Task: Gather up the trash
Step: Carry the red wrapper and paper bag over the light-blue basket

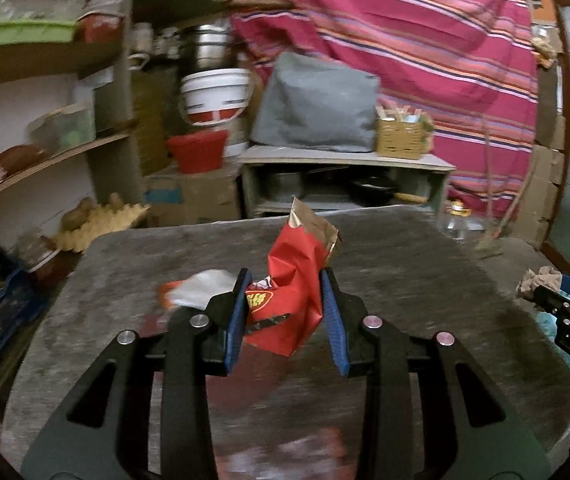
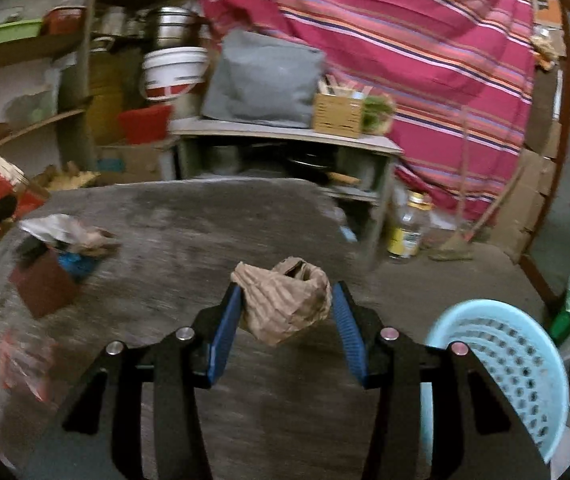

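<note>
Right wrist view shows the table [image 2: 189, 216] filling most of the frame, with the blue basket [image 2: 525, 344] low beside its right edge, partly behind the gripper frame. The right gripper [image 2: 287, 312] pinches a crumpled brown paper ball [image 2: 285, 300] between its blue pads, lifted off the surface. In the left wrist view the left gripper [image 1: 285, 304] is pressed onto a red wrapper [image 1: 289, 300], also held above the table.

I judge both pieces are being carried to the basket (the only bin-like thing in sight). To do it well, bring the paper ball fully over the basket's mouth before spreading the fingers, since light paper drifts; then follow with the wrapper, keeping the two tools from crossing. More litter lies on the table: a white scrap [image 1: 201, 288] just left of the left gripper, and a heap [image 2: 57, 248] of paper, a brown carton and something blue at the far left.

Motion blur smears most edges. The basket's inside is barely visible, so whether it holds anything is unclear. The wrapper's print is unreadable, a reddish smear near the bottom of both views cannot be identified, and the basket's lower part is cut off.
</note>
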`<state>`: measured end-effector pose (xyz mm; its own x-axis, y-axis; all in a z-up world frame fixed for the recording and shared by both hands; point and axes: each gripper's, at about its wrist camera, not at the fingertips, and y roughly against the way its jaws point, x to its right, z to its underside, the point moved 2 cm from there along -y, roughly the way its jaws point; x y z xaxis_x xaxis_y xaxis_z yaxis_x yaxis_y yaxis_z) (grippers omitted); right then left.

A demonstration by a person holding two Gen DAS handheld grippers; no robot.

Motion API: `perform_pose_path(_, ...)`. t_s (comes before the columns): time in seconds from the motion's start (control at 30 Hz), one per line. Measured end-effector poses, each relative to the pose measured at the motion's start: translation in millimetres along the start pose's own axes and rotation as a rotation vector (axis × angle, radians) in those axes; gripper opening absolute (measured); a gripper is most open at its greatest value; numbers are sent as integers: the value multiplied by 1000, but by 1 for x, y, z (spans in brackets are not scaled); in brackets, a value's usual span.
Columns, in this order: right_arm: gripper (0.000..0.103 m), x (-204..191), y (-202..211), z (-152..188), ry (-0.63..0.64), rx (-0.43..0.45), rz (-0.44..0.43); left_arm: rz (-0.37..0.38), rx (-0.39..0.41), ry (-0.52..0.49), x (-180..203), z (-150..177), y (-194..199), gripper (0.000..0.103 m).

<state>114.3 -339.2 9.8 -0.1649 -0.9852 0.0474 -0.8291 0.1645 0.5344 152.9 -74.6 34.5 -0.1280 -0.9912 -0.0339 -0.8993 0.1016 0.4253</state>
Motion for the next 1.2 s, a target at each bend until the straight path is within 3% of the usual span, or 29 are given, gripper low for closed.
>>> perform_pose_path(0.23, 47, 98, 22, 14, -63, 3, 104, 135, 17, -76, 90, -6, 2, 34)
perform_pose_path(0.4, 48, 144, 24, 26, -85, -18, 144, 217, 23, -157, 166, -1, 4, 34)
perform_pose_path(0.6, 48, 191, 29, 37, -180, -12, 158, 350, -5, -186, 246, 15, 4, 34)
perform_pose_path(0.97, 48, 244, 32, 60, -266, -24, 191, 473, -84, -220, 328, 44, -7, 35)
perform_pose_path(1.2, 48, 260, 36, 66, -304, -17, 190, 529, -98, -245, 356, 42, -4, 41)
